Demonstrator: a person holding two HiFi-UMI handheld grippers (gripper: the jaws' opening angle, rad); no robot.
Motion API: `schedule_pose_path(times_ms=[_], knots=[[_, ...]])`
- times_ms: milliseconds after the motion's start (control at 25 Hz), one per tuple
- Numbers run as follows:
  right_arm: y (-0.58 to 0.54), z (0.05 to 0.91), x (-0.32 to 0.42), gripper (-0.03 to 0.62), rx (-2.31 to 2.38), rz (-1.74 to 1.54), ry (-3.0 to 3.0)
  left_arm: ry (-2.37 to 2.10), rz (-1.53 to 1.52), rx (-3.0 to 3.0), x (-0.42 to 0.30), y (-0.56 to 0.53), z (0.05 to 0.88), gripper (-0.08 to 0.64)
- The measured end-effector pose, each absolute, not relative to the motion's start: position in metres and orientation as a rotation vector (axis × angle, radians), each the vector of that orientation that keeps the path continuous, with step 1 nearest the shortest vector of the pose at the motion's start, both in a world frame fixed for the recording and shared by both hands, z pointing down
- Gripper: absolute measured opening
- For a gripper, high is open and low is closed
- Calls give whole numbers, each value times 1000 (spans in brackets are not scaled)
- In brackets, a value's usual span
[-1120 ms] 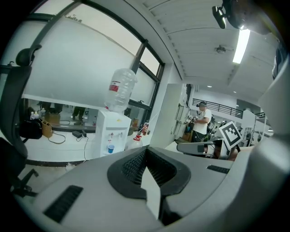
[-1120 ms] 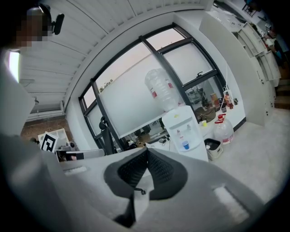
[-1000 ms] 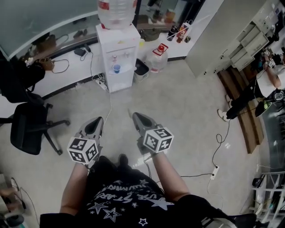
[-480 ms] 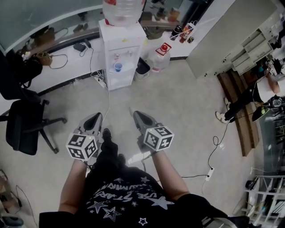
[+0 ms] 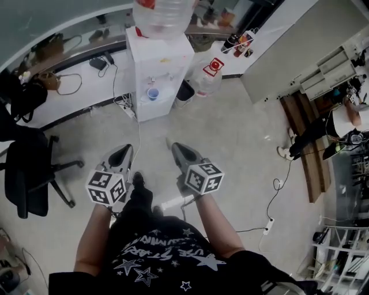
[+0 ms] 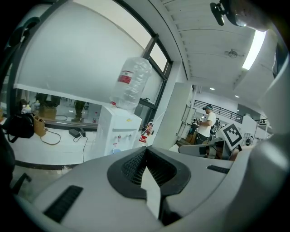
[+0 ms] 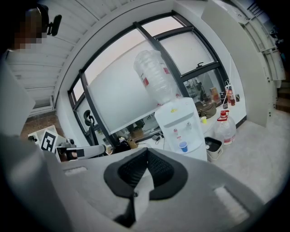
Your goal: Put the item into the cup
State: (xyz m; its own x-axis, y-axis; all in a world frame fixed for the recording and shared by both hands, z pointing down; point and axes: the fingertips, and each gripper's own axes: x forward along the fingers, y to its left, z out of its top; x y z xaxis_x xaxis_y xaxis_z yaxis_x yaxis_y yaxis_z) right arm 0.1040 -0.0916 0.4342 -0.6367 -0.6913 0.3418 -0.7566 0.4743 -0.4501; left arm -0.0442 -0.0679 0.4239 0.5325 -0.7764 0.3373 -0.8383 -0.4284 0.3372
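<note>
A small blue cup (image 5: pixel 153 93) stands in the tap bay of a white water dispenser (image 5: pixel 163 72) ahead of me; it also shows as the blue cup (image 6: pixel 116 151) in the left gripper view and the blue cup (image 7: pixel 183 146) in the right gripper view. My left gripper (image 5: pixel 125 151) and right gripper (image 5: pixel 173 148) are held side by side above the floor, well short of the dispenser. The left gripper (image 6: pixel 146 150) and the right gripper (image 7: pixel 146 151) are both shut, and nothing shows between their jaws. No loose item shows.
A large water bottle (image 5: pixel 162 16) sits on the dispenser. A spare jug (image 5: pixel 207 76) and a dark bin (image 5: pixel 184 90) stand to its right. An office chair (image 5: pixel 26 173) is at left. A power strip (image 5: pixel 268 224) with its cable lies at right, near a person (image 5: pixel 323 124).
The person has stepped forward, one foot now ahead between the grippers, and the dispenser sits slightly nearer and more to the right. Both grippers stay shut and level.
</note>
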Motion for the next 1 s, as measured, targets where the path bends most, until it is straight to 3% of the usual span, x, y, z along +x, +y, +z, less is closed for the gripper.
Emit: schedule_pose_path(times_ms=[1000], knots=[[-244,471,71,2,1359,895,-2439,-1170,214,2272,-82,-226,475,6]])
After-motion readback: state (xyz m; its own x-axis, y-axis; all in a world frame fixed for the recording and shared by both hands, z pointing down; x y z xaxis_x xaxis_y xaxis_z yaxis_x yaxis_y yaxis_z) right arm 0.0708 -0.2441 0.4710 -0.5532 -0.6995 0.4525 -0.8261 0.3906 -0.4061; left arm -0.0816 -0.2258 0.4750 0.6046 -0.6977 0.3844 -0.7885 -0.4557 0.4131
